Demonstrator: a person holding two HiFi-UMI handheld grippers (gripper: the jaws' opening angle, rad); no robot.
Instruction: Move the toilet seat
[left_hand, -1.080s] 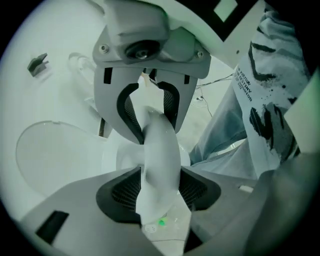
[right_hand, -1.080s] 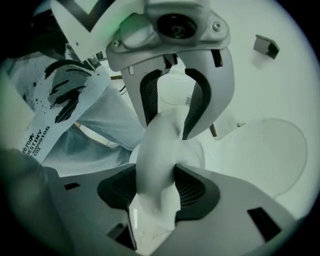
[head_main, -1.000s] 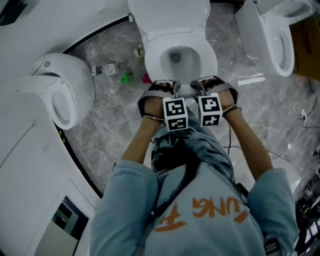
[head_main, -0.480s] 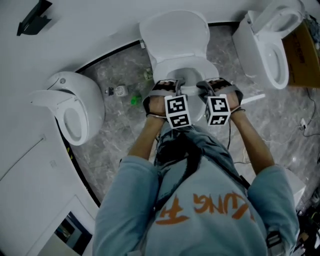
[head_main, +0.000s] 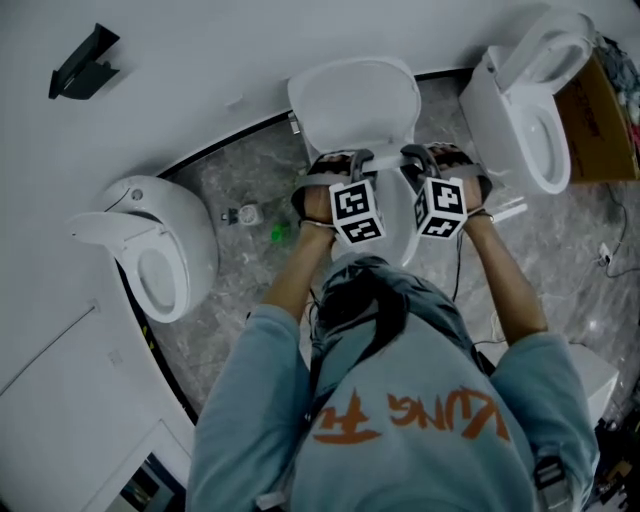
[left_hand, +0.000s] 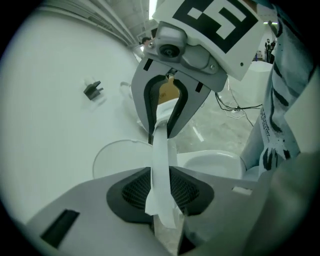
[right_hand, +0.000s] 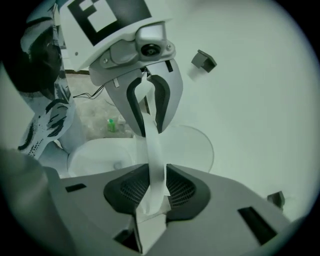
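1. 2 hand-held tools, the left gripper (left_hand: 161, 192) and right gripper (right_hand: 156, 192), have just been closing their jaws; each pair now clamps the thin white plastic toilet seat (left_hand: 160, 150) edge-on.
2. Since 1 second ago the seat has risen off the white ceramic bowl (left_hand: 215, 165).
3. Lifting seems underway, toward the upright white lid (head_main: 355, 100) beyond the jaws.

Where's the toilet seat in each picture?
Head view: seat in the upper middle, just below the lid.
Left gripper view: seat is the edge-on white strip up the middle.
Right gripper view: seat is again an edge-on white strip up the middle.
Shared landmark: black bracket, upper left in the left gripper view, upper right in the right gripper view.
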